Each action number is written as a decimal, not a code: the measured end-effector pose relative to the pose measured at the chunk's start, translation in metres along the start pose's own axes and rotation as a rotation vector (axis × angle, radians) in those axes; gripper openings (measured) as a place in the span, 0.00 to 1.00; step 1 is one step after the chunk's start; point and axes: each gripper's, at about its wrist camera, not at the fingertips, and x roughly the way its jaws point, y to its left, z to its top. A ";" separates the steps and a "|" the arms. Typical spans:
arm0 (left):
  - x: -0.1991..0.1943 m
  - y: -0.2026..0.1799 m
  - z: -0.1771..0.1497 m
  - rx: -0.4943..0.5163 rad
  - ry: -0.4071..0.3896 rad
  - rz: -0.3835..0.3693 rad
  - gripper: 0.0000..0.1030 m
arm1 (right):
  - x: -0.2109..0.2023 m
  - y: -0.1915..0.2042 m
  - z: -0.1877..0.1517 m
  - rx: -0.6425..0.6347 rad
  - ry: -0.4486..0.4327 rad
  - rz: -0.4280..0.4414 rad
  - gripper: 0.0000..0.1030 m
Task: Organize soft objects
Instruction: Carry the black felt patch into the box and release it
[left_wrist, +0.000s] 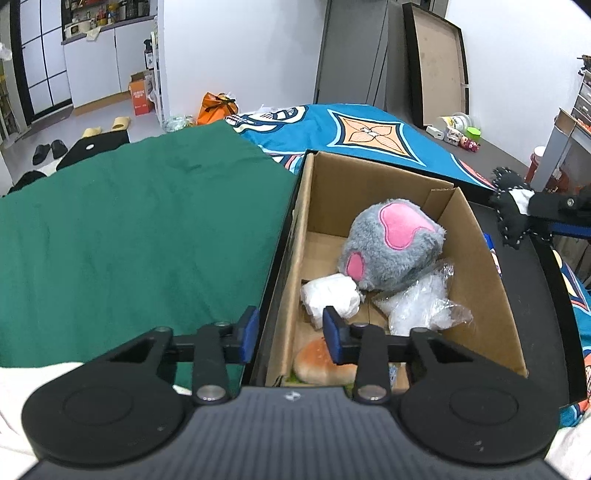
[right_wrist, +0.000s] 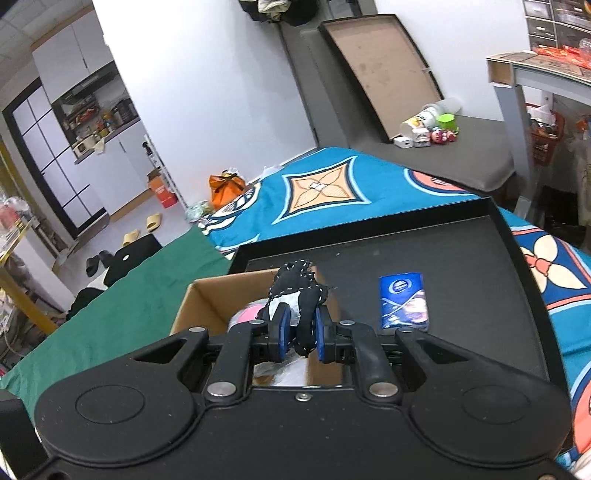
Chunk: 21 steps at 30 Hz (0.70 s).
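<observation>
1. While the right hand-held gripper (right_wrist: 298, 328) hangs above the cardboard box (right_wrist: 207, 295), its blue pads pinch a black fabric toy with white stitching (right_wrist: 299, 291) from both sides.
2. The left hand-held gripper (left_wrist: 290, 332) is spread, with nothing between its pads; it straddles the box's near left wall, one finger (left_wrist: 248, 326) over the green cloth (left_wrist: 140, 229) and the other over the box interior.
3. Inside the cardboard box lie a grey plush with pink patches (left_wrist: 393, 243), a white wrapped bundle (left_wrist: 330, 299), a clear plastic bag (left_wrist: 421, 306) and a bun-shaped soft toy (left_wrist: 321, 363).
4. The box sits at the left end of a black tray (right_wrist: 461, 266), where a blue packet (right_wrist: 403, 301) lies flat, just right of the box.
5. The tray rests on a bed covered by a blue patterned blanket (right_wrist: 332, 192).
</observation>
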 end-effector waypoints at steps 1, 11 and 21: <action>0.000 0.001 -0.001 -0.004 0.002 -0.003 0.31 | -0.001 0.003 0.000 -0.004 0.000 0.004 0.14; -0.004 0.007 -0.007 -0.019 -0.001 -0.022 0.11 | -0.012 0.022 -0.007 -0.032 0.025 0.040 0.15; -0.005 0.007 -0.008 -0.015 -0.010 -0.021 0.11 | -0.022 0.022 -0.025 -0.036 0.085 0.078 0.27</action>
